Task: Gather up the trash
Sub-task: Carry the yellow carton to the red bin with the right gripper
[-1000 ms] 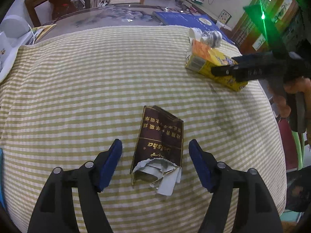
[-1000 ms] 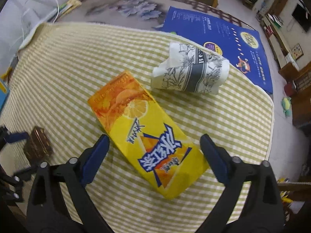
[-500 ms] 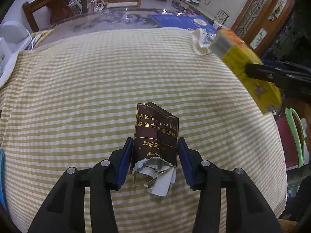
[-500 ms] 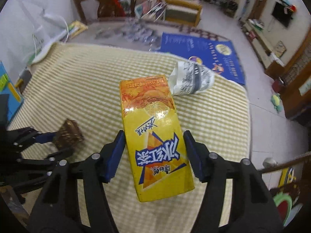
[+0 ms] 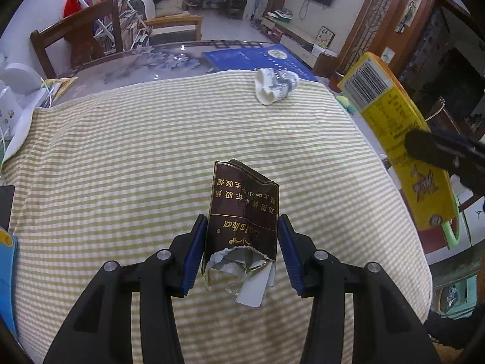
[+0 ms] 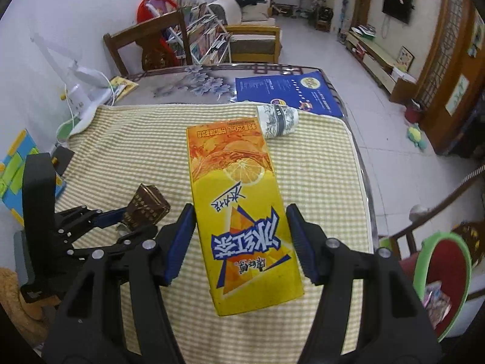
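My left gripper (image 5: pixel 241 253) is shut on a torn brown cigarette pack (image 5: pixel 242 215) and holds it above the striped cloth (image 5: pixel 121 166). My right gripper (image 6: pixel 242 244) is shut on a yellow drink carton (image 6: pixel 239 209) and holds it well above the table. The carton also shows at the right of the left wrist view (image 5: pixel 394 139). The pack and the left gripper show in the right wrist view (image 6: pixel 147 209). A crumpled paper cup (image 5: pixel 274 88) lies on its side at the cloth's far right edge; it also shows in the right wrist view (image 6: pixel 277 119).
A green-rimmed bin (image 6: pixel 439 276) with wrappers inside stands on the floor to the right of the table. A blue booklet (image 6: pixel 288 91) lies on the glass tabletop beyond the cloth. A wooden chair (image 6: pixel 145 45) stands at the far side. A white lamp (image 6: pixel 81 85) stands at the far left.
Both grippers closed, the left on the cigarette pack and the right on the carton, and both lifted their loads off the cloth. The carton has risen high and turned lengthwise.
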Available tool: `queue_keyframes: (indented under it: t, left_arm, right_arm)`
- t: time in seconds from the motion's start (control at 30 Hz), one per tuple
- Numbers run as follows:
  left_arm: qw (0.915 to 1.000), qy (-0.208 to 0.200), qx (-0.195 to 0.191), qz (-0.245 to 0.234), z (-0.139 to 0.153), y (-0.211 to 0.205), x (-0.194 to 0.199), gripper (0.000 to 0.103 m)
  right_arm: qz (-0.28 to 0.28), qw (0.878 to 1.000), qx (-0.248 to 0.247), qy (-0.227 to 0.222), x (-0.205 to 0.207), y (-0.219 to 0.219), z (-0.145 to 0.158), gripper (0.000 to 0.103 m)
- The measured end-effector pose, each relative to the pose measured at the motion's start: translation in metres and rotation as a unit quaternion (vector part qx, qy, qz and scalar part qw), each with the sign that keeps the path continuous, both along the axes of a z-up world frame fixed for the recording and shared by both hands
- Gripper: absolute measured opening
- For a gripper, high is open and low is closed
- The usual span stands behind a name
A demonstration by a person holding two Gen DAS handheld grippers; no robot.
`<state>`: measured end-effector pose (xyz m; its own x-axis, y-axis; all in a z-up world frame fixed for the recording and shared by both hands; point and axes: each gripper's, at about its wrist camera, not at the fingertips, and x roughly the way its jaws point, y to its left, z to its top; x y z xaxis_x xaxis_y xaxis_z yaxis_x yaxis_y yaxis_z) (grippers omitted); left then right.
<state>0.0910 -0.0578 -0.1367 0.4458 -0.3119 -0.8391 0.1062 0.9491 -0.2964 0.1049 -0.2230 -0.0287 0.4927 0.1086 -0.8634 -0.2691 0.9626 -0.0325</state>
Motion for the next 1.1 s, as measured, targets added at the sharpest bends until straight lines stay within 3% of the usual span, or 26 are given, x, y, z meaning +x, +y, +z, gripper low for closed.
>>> queue_keyframes:
  t: [0.63,1.1]
  left_arm:
    - [0.9972,-0.025,-0.007,-0.070,0.032,-0.054,-0.024,0.046]
    - [0.9954,-0.030,-0.004,-0.090,0.047,-0.101,-0.035,0.046]
  right_arm:
    - [-0.115,0.993,0.018,-0.027,-0.051,-0.073,0.019,0.060]
    - [-0.150,0.988,0.022,-0.028,-0.062,-0.132,0.022,0.060]
